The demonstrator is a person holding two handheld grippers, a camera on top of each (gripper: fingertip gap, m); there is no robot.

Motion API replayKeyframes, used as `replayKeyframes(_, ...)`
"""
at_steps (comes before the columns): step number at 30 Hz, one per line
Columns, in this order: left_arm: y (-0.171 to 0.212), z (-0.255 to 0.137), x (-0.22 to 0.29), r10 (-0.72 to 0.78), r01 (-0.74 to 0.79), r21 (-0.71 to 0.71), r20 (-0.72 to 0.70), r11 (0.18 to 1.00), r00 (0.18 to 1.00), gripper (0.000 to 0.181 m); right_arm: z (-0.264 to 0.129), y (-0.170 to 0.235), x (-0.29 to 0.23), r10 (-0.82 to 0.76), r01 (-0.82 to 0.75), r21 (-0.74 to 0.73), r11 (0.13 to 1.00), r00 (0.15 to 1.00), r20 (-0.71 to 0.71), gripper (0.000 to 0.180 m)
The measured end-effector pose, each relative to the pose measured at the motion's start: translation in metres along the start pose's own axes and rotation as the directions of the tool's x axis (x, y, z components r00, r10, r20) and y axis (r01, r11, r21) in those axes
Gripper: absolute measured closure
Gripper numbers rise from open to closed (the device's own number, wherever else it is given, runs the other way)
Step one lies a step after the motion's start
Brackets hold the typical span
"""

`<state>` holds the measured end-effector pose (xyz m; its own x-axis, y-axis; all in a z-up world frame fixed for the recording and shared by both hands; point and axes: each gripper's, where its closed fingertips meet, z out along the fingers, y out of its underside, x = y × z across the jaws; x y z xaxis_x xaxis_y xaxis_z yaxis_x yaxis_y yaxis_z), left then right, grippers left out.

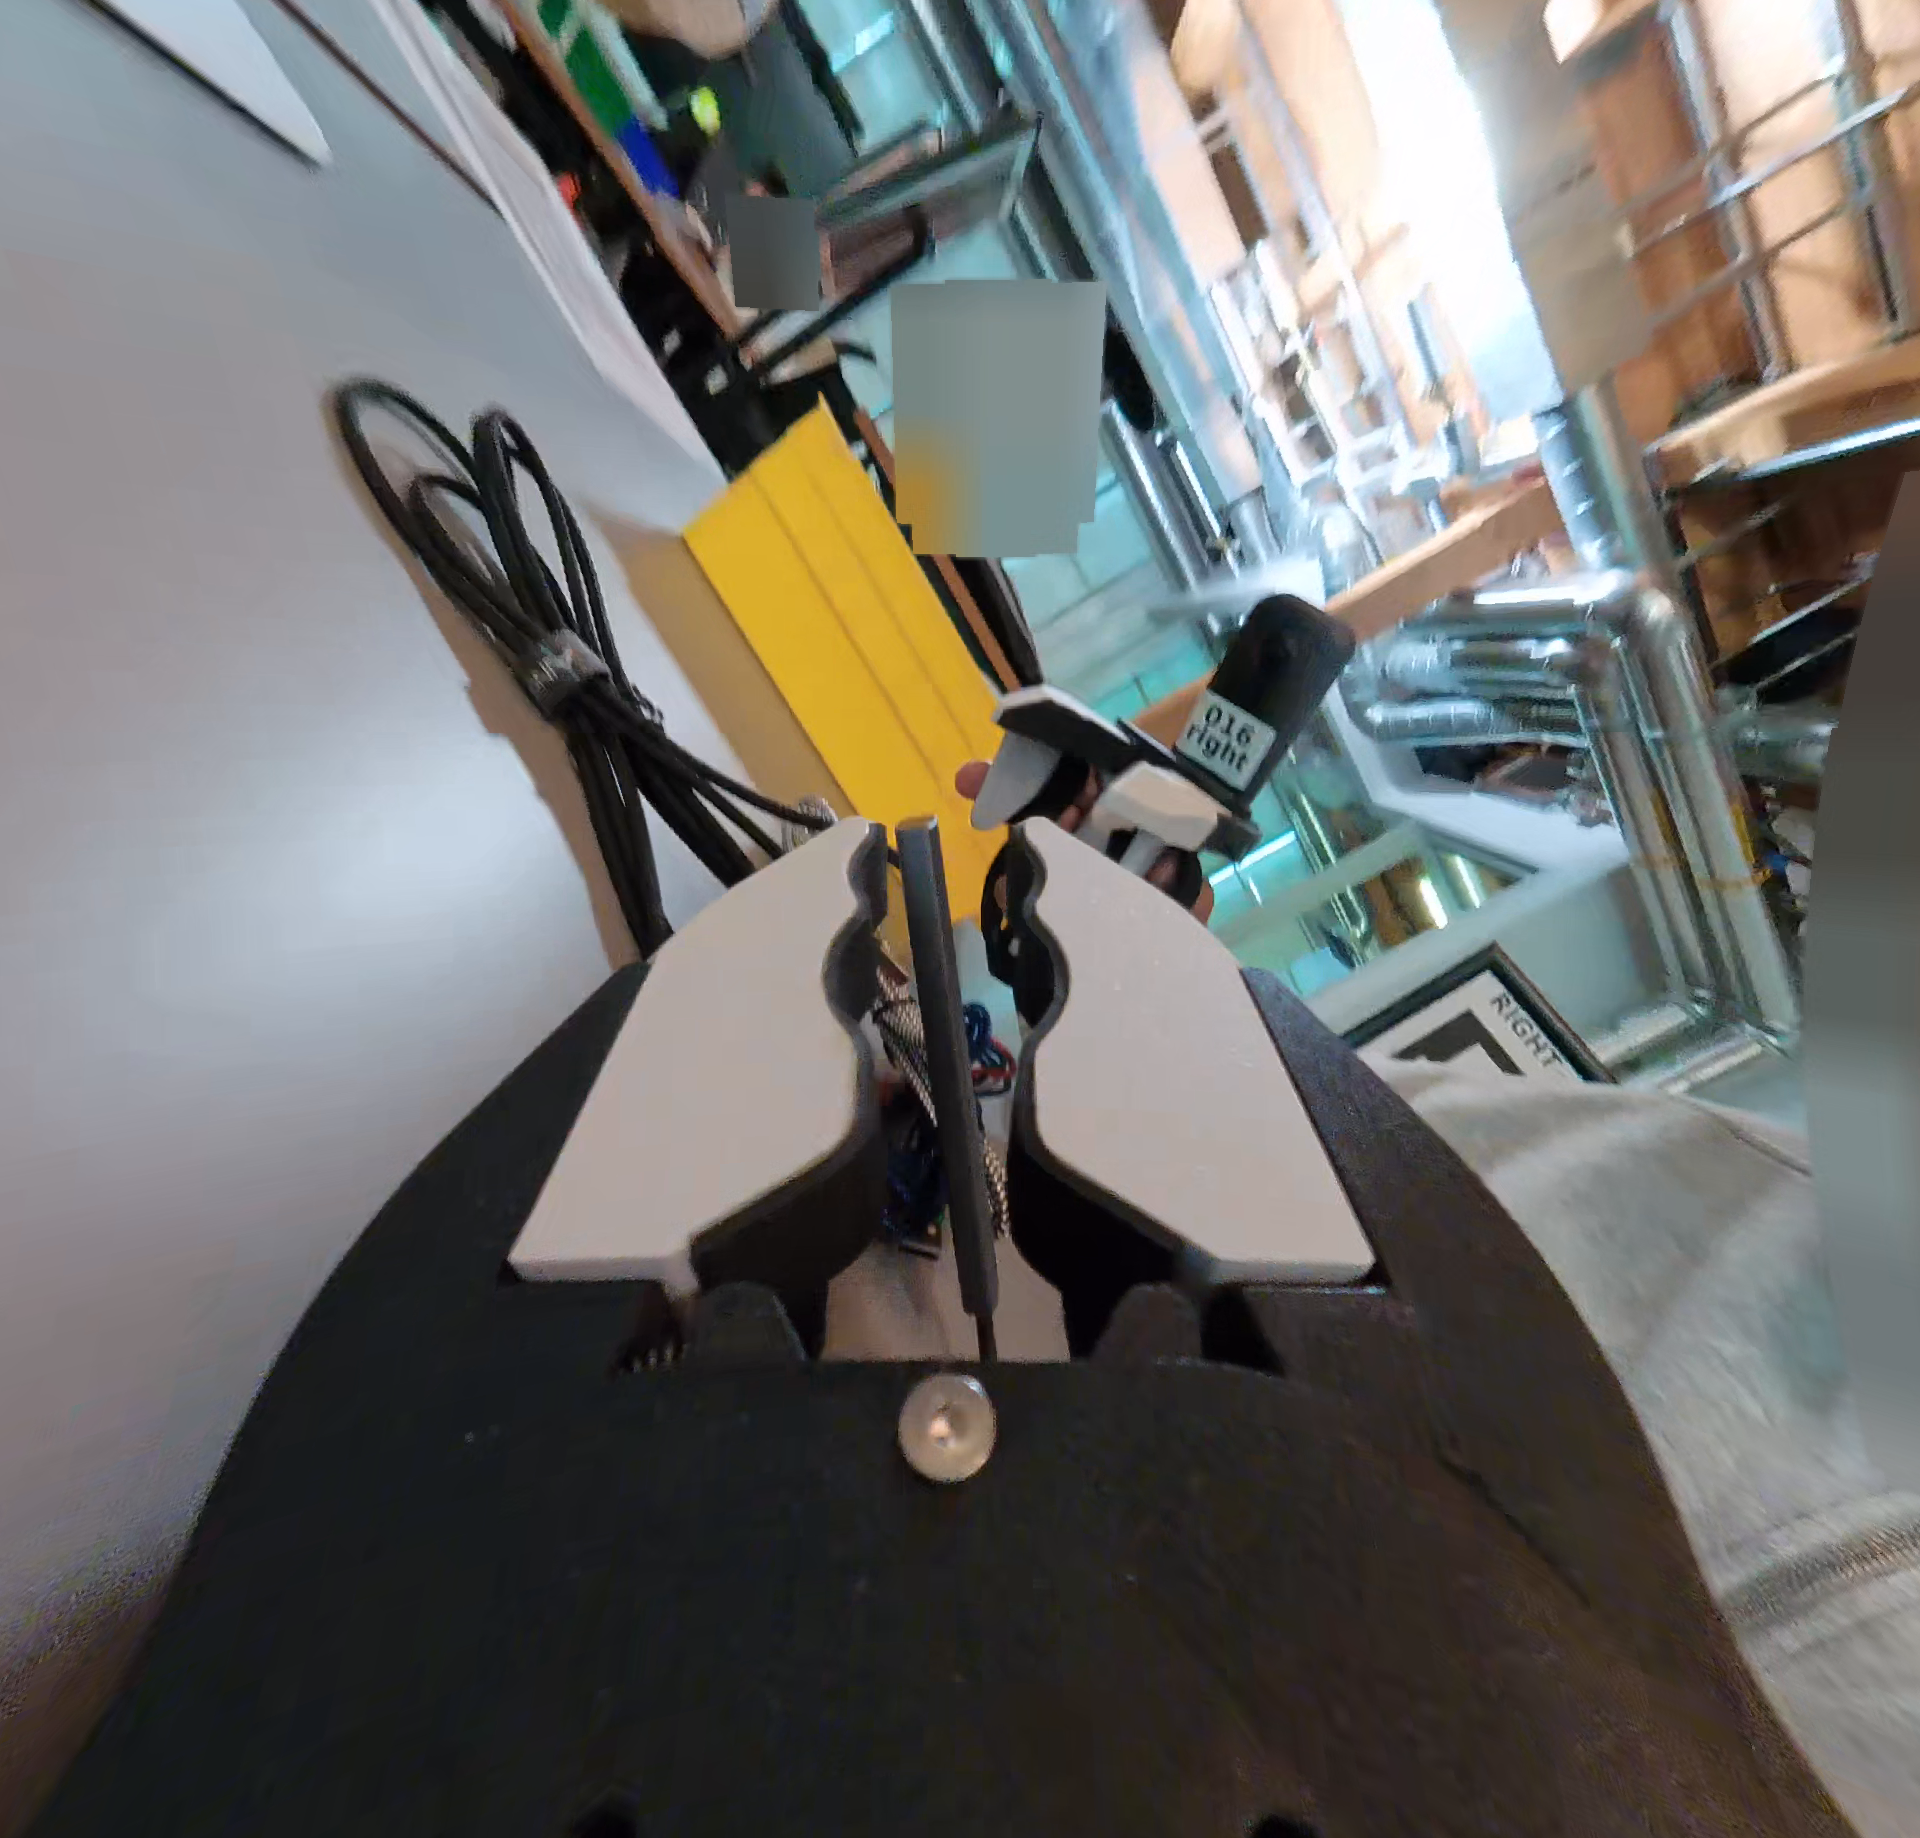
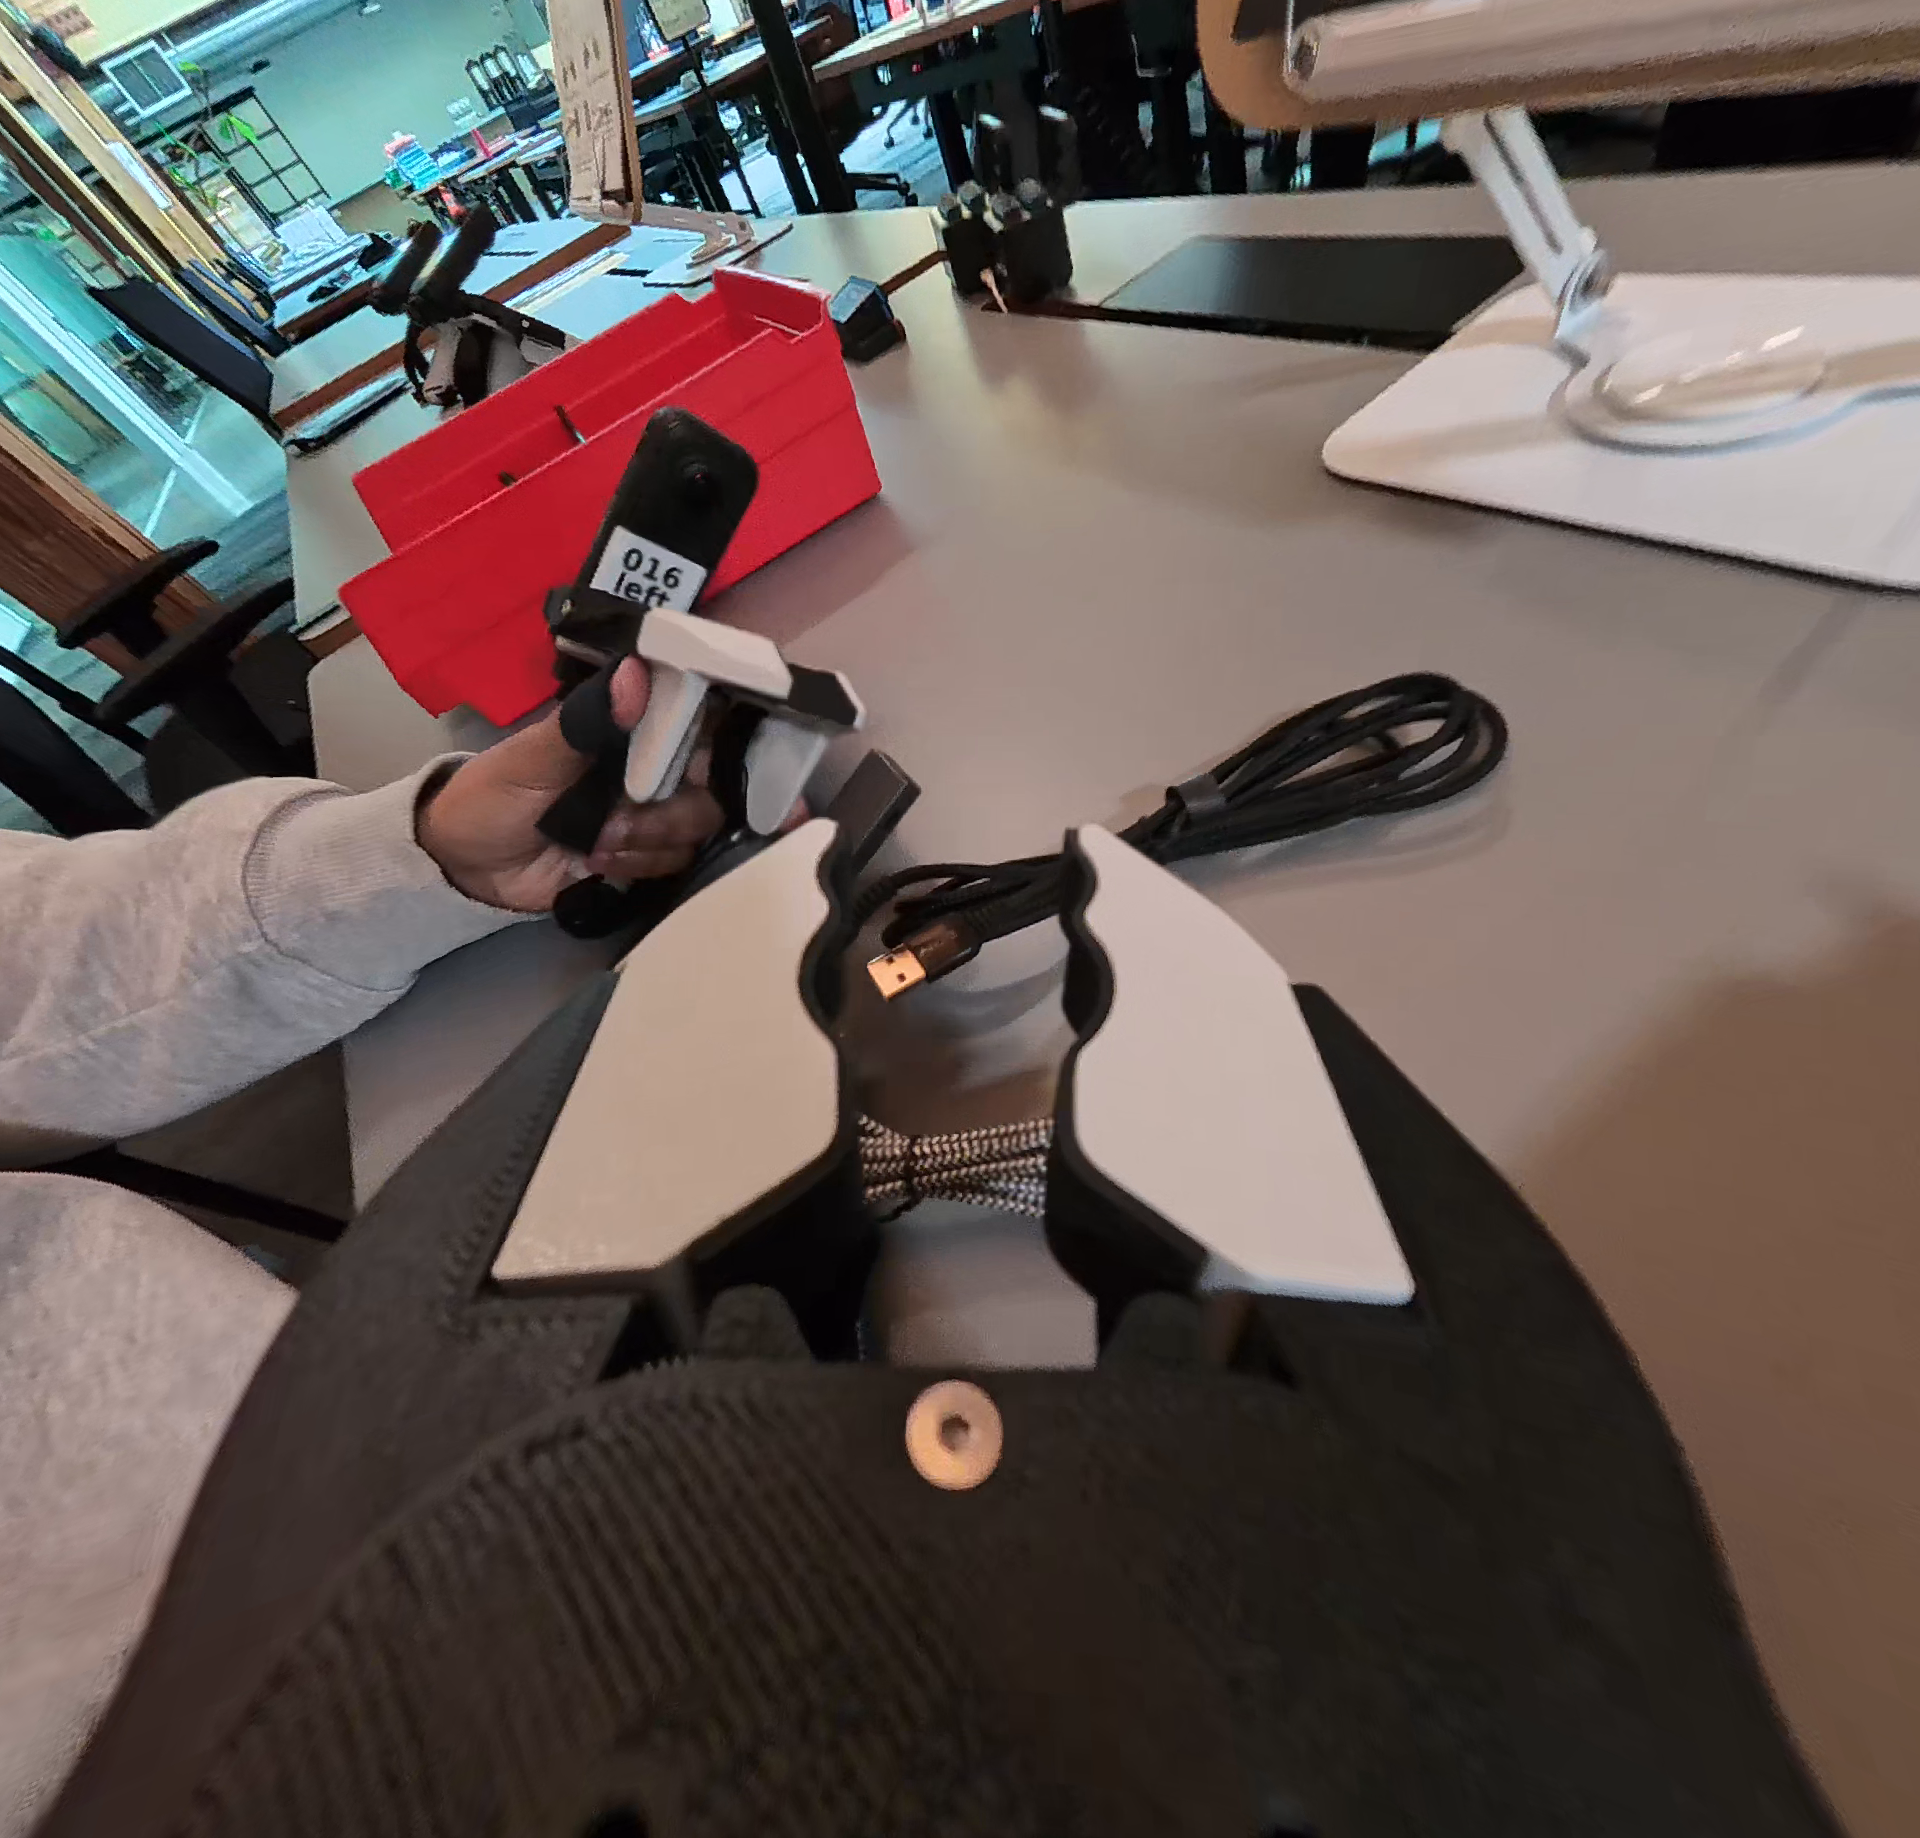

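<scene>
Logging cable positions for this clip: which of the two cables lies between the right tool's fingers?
The black-and-white braided cable, bundled low between the right tool fingers. The black cable lies coiled farther out on the table.

blk gripper (image 2: 951,843) w/ white fingers (image 2: 686,1092), silver screw (image 2: 953,1447), grey sleeve (image 2: 208,936)

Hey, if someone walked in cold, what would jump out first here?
Likely the bright red bin at the grey table's far left. Next, the bundled black cable lying mid-table, its plug between the open right gripper's fingers. The left gripper holds a dark grey block beside it.
</scene>
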<state>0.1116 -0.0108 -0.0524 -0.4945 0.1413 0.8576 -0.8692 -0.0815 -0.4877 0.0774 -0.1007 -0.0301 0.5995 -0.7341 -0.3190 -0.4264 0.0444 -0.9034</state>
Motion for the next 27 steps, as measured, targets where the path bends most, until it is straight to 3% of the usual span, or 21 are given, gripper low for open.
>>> replayKeyframes(3, -0.006, -0.003, 0.001, -0.010, 0.010, 0.044, -0.019, 0.999, 1.000, 0.154, -0.002, -0.007, -0.002, -0.095, 0.095, -0.001, 0.995, 0.995, -0.012, 0.130)
replayKeyframes(6, 0.001, 0.001, 0.000, 0.014, -0.014, 0.000, -0.002, 1.000, 1.000, 0.153, 0.001, -0.015, -0.006, -0.238, 0.237, -0.069, 0.969, 0.971, -0.011, 0.112)
replayKeyframes(8, 0.004, 0.003, 0.001, 0.030, -0.030, -0.020, 0.003, 0.999, 1.000, 0.153, 0.005, -0.020, -0.020, -0.380, 0.386, -0.137, 0.912, 0.923, 0.069, 0.110)
replayKeyframes(12, 0.004, 0.003, 0.002, 0.014, -0.014, -0.020, -0.019, 1.000, 1.000, 0.152, 0.030, -0.027, -0.022, -0.717, 0.737, -0.247, 0.630, 0.673, 0.180, 0.119)
replayKeyframes(14, 0.005, 0.004, 0.004, -0.008, 0.007, -0.030, -0.044, 1.000, 0.999, 0.149, 0.048, -0.016, -0.013, -0.768, 0.816, -0.329, 0.475, 0.567, 0.298, 0.120)
replayKeyframes(16, 0.007, 0.005, 0.005, -0.020, 0.017, -0.052, -0.056, 0.998, 0.998, 0.148, 0.065, -0.002, -0.001, -0.742, 0.841, -0.395, 0.369, 0.522, 0.420, 0.122)
replayKeyframes(19, 0.015, 0.008, 0.004, -0.023, 0.017, -0.106, -0.051, 0.994, 0.998, 0.146, 0.089, 0.007, 0.016, -0.635, 0.817, -0.437, 0.375, 0.570, 0.521, 0.126)
replayKeyframes(24, 0.022, 0.011, 0.005, -0.015, 0.007, -0.158, -0.049, 0.987, 0.999, 0.146, 0.110, 0.016, 0.032, -0.340, 0.642, -0.544, 0.540, 0.758, 0.557, 0.133)
replayKeyframes(27, 0.021, 0.011, 0.005, -0.035, 0.025, -0.158, -0.063, 0.987, 0.997, 0.146, 0.099, 0.036, 0.063, -0.287, 0.577, -0.669, 0.468, 0.815, 0.503, 0.133)
